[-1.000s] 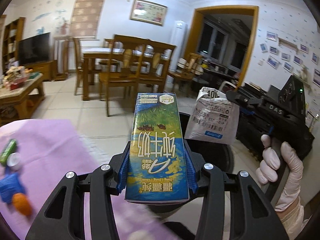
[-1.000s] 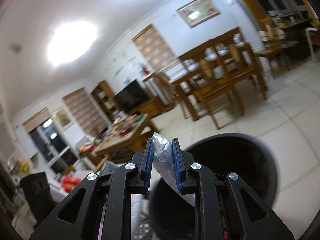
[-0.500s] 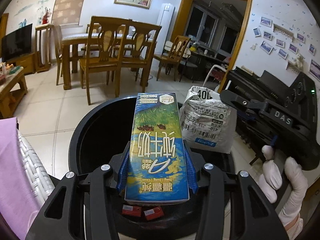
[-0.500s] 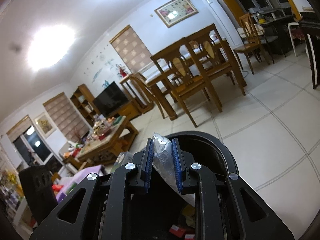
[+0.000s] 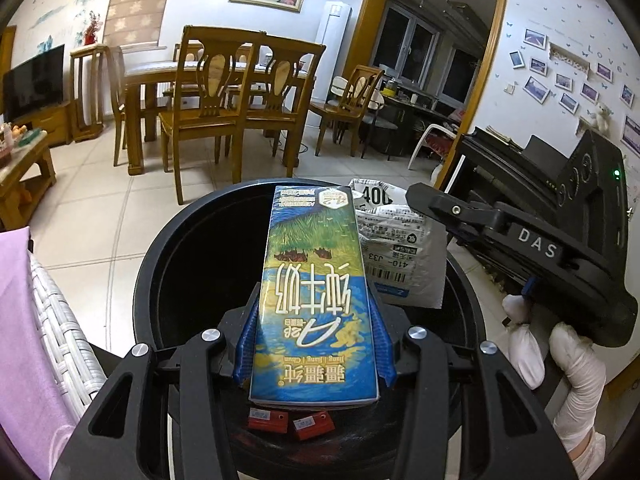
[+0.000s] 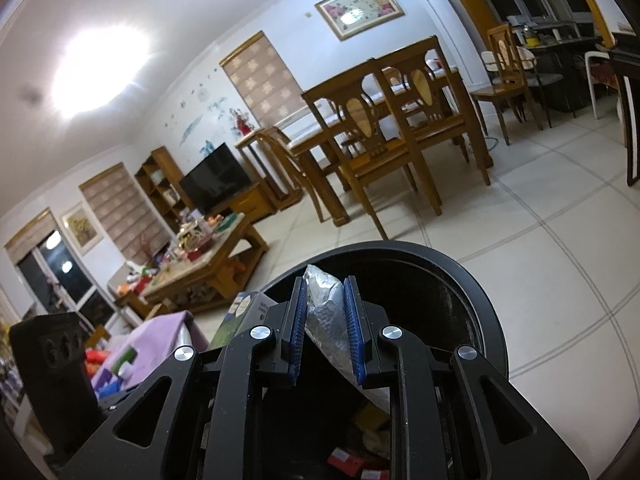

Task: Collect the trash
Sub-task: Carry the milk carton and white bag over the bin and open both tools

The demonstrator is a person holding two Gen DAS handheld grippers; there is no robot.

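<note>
Left hand-held gripper (image 5: pixel 314 344) is clamped on a blue-and-yellow milk carton (image 5: pixel 314 296), held over the open mouth of a black trash bin (image 5: pixel 172 248). Right hand-held gripper (image 6: pixel 326 330) is clamped on a grey plastic mailer bag (image 5: pixel 400 248) with printed labels, above the same bin beside the carton. Small red items, probably wrappers (image 5: pixel 290 424), lie on the bin's bottom. A white-gloved hand (image 5: pixel 560 364) grips the right handle.

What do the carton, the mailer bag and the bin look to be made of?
Milk carton: coated paperboard, glossy print, crisp folded edges. Mailer bag: thin plastic film, likely; crinkled, shipping label outside, silvery lining. Bin: black moulded plastic, probably; smooth rim with sheen.
</note>
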